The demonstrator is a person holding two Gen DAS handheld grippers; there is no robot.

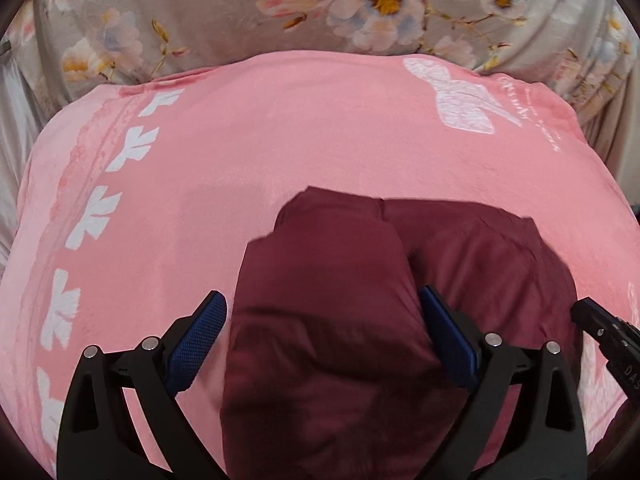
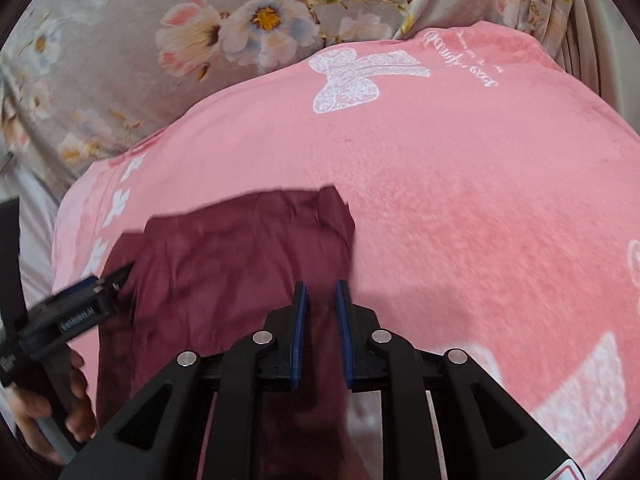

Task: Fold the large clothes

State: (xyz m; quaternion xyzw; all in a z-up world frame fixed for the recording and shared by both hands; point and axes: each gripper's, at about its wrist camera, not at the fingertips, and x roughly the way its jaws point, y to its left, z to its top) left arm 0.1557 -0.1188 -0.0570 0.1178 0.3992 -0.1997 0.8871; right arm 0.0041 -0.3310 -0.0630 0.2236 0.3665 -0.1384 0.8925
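Note:
A dark maroon garment point(image 1: 340, 280) lies partly folded on a pink blanket point(image 1: 260, 140). My left gripper point(image 1: 324, 320) is open, its blue pads point(image 1: 200, 336) wide apart on either side of a bunched fold of the garment. In the right wrist view the garment point(image 2: 224, 260) spreads left of centre. My right gripper point(image 2: 321, 292) has its jaws close together, with a strip of the maroon cloth running between them. The left gripper point(image 2: 120, 274) shows at the left edge there, over the garment's left side. The right gripper's tip point(image 1: 592, 320) shows at the right edge of the left wrist view.
The pink blanket point(image 2: 480, 200) has white bow prints point(image 2: 352, 76) and a white leaf border point(image 1: 96, 216). Behind it lies grey floral bedding point(image 1: 320, 12), also in the right wrist view point(image 2: 160, 60). A hand point(image 2: 44, 412) holds the left gripper's handle.

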